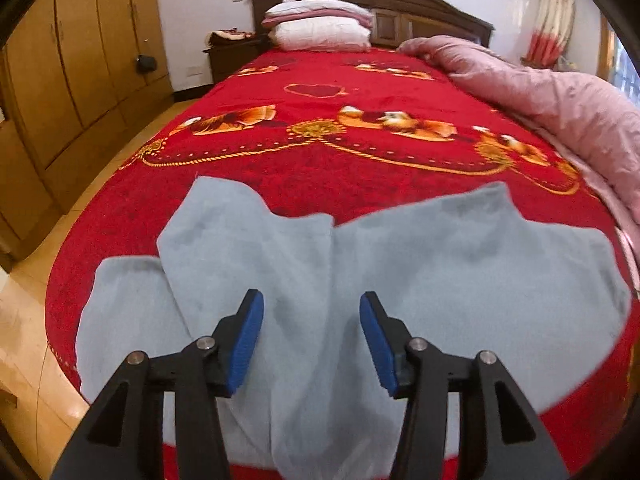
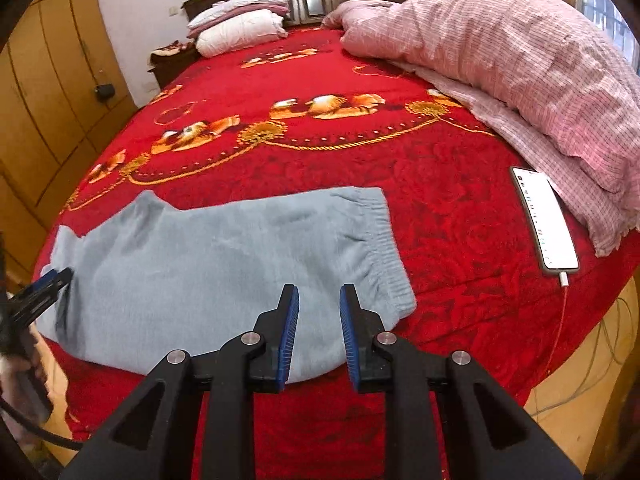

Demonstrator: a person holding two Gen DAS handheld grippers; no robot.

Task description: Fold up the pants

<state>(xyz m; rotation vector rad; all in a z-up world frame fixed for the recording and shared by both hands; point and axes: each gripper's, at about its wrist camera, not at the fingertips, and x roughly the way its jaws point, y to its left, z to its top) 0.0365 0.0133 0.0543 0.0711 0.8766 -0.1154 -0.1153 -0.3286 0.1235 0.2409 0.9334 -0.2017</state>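
Grey-blue pants (image 1: 440,264) lie flat on the red bedspread (image 1: 320,152) near the foot of the bed. In the right wrist view the pants (image 2: 208,264) show their elastic waistband (image 2: 380,248) at the right end. My left gripper (image 1: 311,312) is open and empty, just above the cloth where a leg fold (image 1: 240,240) overlaps. My right gripper (image 2: 319,304) is open and empty, over the near edge of the pants by the waistband. The left gripper's tip (image 2: 52,280) shows at the pants' left end.
A pink quilt (image 2: 520,80) is heaped along the right side of the bed. A phone (image 2: 544,220) on a charging cable lies beside it. Pillows (image 1: 320,28) sit at the headboard. Wooden wardrobes (image 1: 60,80) line the left wall.
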